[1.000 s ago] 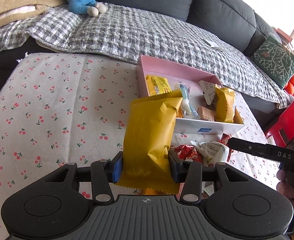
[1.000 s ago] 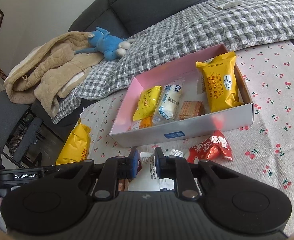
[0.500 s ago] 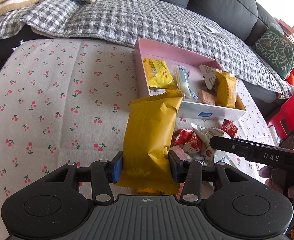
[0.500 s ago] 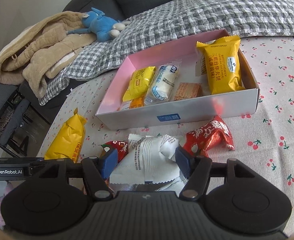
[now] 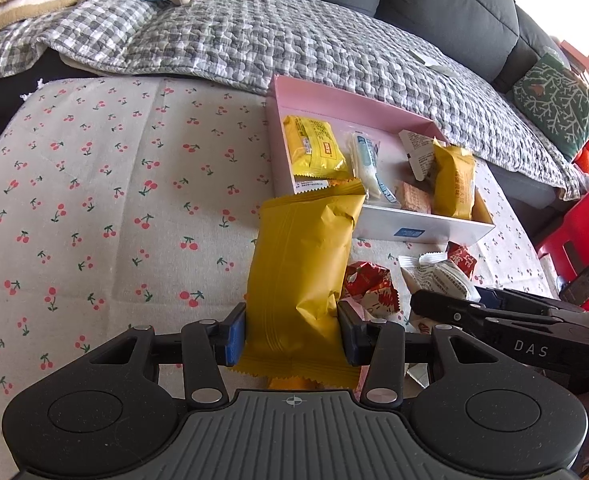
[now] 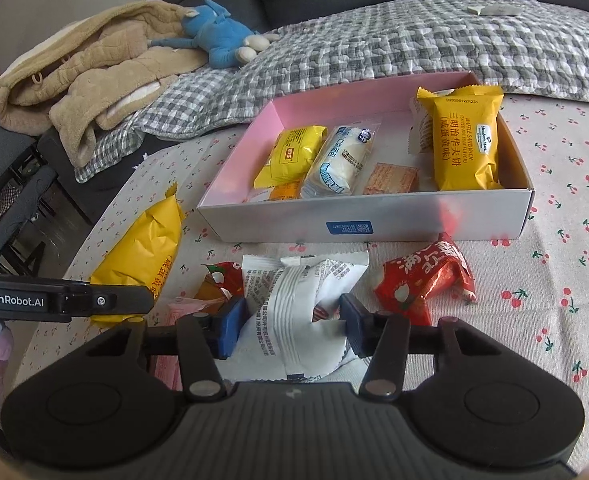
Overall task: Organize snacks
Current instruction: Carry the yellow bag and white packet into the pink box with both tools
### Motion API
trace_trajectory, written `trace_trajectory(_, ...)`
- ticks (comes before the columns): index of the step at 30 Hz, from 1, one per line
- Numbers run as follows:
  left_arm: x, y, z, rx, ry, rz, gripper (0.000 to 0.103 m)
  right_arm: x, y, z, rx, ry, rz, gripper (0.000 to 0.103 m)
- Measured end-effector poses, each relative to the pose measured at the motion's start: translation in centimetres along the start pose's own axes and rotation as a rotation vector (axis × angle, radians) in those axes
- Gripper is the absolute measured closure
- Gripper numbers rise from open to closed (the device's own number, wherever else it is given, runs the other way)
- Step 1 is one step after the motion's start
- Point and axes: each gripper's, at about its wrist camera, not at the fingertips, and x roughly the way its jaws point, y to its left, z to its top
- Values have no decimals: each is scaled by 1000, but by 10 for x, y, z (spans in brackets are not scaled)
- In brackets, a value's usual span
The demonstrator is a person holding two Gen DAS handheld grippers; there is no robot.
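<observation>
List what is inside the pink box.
Pink box holds two yellow packets, a white-blue one, an orange cracker pack. A white wrapper and an orange packet lie partly covered.

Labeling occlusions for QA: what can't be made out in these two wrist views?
- Left wrist: bottom of the yellow packet hidden behind the left gripper.
- Right wrist: lower end of the white packet hidden by the right gripper.
- Right wrist: orange snack in the box, mostly covered by neighbouring packets.

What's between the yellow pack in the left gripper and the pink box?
Nothing visible. The yellow pack, clamped in the left gripper, reaches up to the pink box; only bare cloth is between. Box floor behind the packs inside looks free.
</observation>
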Motion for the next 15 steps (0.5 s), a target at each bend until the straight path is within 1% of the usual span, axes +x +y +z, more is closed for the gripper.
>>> trace_trajectory(4, -2, -2, 1, -1, -21, 14, 59, -15, -1, 11, 20, -57, 17, 55)
trace_trajectory(7, -4, -5, 6, 5, -46, 21, 59, -23, -7, 17, 40, -82, 25, 55)
trace_trajectory(11, -7, -15, 19, 39, -77, 40, 59, -22, -15, 28, 62, -90, -4, 55)
trace_trajectory(15, 1, -28, 38, 71, -92, 34, 59, -17, -22, 44, 116, -119, 5, 55)
